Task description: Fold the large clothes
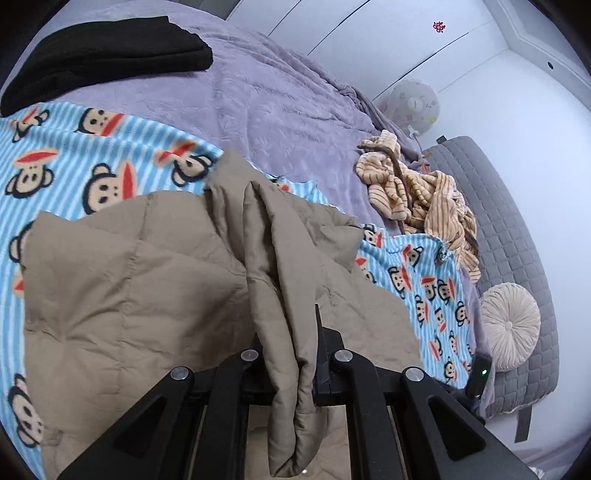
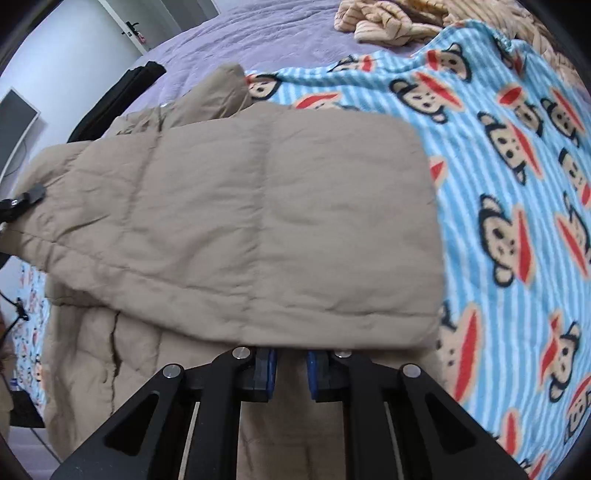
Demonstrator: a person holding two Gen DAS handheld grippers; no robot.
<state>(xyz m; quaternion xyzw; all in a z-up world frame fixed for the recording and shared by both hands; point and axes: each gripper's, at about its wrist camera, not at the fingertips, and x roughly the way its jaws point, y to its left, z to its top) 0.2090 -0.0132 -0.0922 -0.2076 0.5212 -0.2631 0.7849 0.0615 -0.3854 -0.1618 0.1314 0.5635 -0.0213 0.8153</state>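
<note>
A large tan quilted jacket (image 1: 140,288) lies on a blue striped monkey-print blanket (image 1: 92,147) on the bed. My left gripper (image 1: 291,354) is shut on a bunched fold of the jacket, which hangs down between its fingers. In the right wrist view the jacket (image 2: 258,221) shows one panel folded over the rest, with the blanket (image 2: 517,184) to the right. My right gripper (image 2: 291,354) sits at the near edge of that folded panel; a gap shows between its blue pads (image 2: 271,373), and the fingertips are hidden under the fabric.
A black garment (image 1: 103,55) lies at the far left on the purple bedspread (image 1: 277,103). A striped beige garment (image 1: 417,192) is crumpled at the right, also in the right wrist view (image 2: 388,18). A round cushion (image 1: 509,325) rests on a grey quilted pad (image 1: 506,221).
</note>
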